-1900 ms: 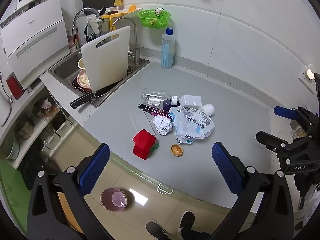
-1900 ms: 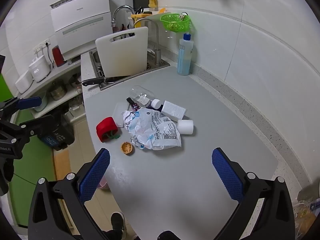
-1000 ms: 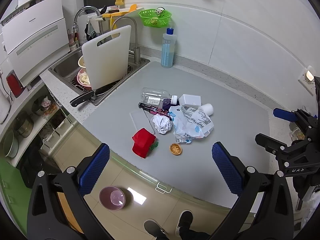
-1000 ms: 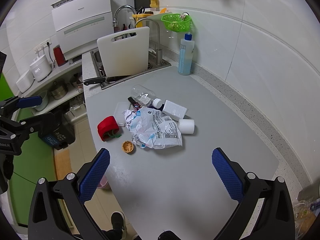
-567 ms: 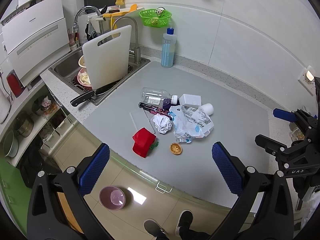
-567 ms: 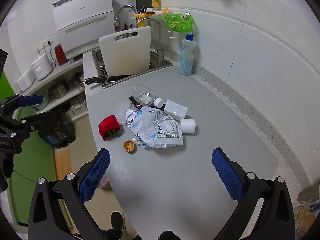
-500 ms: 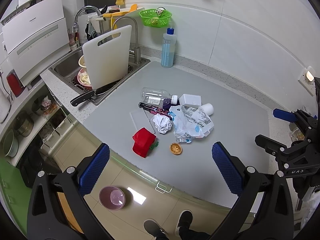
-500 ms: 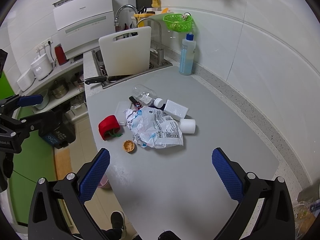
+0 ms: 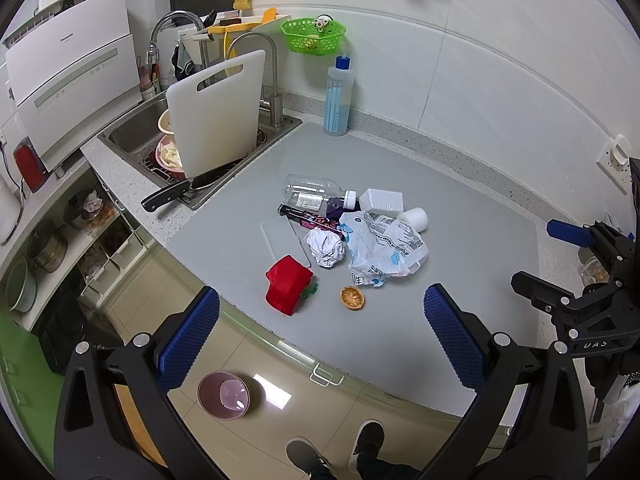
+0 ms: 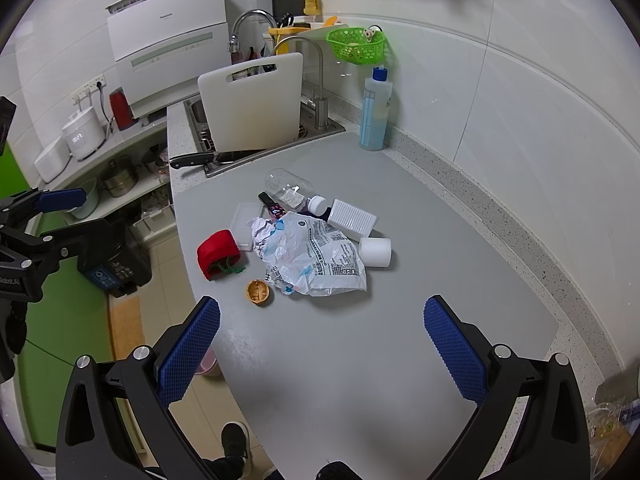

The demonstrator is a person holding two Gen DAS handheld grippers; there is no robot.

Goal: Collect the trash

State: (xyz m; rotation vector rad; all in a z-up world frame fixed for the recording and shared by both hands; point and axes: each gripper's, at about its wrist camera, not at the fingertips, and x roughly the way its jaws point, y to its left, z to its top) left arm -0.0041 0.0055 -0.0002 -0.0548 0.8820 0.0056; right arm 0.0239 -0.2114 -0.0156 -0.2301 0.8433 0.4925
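Note:
A heap of trash lies mid-counter: a printed plastic bag (image 9: 382,246) (image 10: 320,258), a crumpled paper ball (image 9: 326,246), a clear bottle (image 9: 310,194) (image 10: 290,188), a white ribbed box (image 9: 382,200) (image 10: 352,216), a white roll (image 10: 375,252), a red wrapper (image 9: 286,284) (image 10: 216,254) and an orange nutshell (image 9: 352,297) (image 10: 258,292). My left gripper (image 9: 320,332) hangs open over the counter's front edge, short of the heap. My right gripper (image 10: 322,340) is open above bare counter, nearer than the bag. Both hold nothing.
A white cutting board (image 9: 218,112) leans in the sink (image 9: 132,136), with a black-handled knife (image 9: 166,196) on its rim. A blue-capped bottle (image 9: 338,98) stands at the wall. A pink bowl (image 9: 223,395) sits on the floor beside a person's shoes (image 9: 366,442).
The right wrist view has shifted slightly, so the heap sits a little further right in frame. Nothing on the counter has moved, and both grippers stay open.

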